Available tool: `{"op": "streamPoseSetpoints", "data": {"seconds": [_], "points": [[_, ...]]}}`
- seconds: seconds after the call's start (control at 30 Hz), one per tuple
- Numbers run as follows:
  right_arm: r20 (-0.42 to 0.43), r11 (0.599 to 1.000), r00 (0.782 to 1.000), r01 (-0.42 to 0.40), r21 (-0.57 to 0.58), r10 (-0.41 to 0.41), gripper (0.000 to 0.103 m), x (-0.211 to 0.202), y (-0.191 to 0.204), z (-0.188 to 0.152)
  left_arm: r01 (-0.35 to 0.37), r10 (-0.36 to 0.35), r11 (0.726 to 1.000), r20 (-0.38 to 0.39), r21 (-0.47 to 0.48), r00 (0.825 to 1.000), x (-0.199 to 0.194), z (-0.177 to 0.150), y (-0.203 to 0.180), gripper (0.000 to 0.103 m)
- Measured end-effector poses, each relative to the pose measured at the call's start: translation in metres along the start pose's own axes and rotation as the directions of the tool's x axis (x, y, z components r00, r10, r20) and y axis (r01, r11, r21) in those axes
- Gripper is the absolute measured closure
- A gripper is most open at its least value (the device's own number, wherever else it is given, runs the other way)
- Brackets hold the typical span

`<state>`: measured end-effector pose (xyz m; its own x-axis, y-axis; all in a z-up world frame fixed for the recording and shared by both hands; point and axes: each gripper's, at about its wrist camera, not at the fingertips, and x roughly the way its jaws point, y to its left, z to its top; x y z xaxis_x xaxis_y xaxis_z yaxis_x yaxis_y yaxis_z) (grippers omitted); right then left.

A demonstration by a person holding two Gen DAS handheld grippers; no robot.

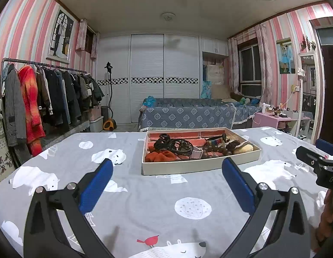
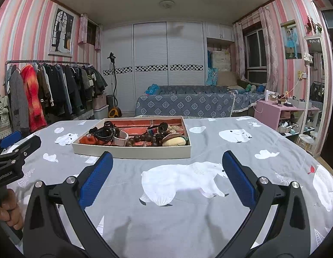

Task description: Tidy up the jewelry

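1. L gripper is held above the grey polar-bear bedsheet; blue pads are spread wide apart, nothing is gripped between them.
2. R gripper is held likewise above the same sheet; its blue pads are also wide apart and empty.
3. Jewelry tray, a shallow white-walled box w/ red lining, is seen lying flat on the sheet ahead of both grippers, apart from the fingertips. In L view it sits ahead, slightly to the right; in R view ahead and to the left.
4. Tray contents, all piled toward the near side:
   - orange-red scrunchie at near-left corner;
   - black cords/hair ties tangled just behind it;
   - white band near the middle;
   - dark wooden bead bracelet right of the band;
   - multicolour bangle behind the beads;
   - beige oval piece at near-right corner.
5. Dividers in the red lining are visible at the tray's far side; which item lies in which compartment cannot be told.
6. R gripper is seen at the right edge of the L view; L gripper at the left edge of the R view.
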<state>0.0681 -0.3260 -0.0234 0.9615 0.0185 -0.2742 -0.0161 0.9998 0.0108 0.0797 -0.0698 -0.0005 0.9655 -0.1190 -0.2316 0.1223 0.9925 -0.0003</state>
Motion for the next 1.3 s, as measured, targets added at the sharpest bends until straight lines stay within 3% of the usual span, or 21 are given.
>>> {"op": "streamPoseSetpoints", "data": {"seconds": [1.3], "points": [[0.001,1.0,1.0,0.005,0.005,-0.005,0.004,-0.001,-0.0024,-0.0009,-0.008,0.008,1.0,0.0,-0.009,1.0,0.001,0.0025,0.0023,0.004]]}}
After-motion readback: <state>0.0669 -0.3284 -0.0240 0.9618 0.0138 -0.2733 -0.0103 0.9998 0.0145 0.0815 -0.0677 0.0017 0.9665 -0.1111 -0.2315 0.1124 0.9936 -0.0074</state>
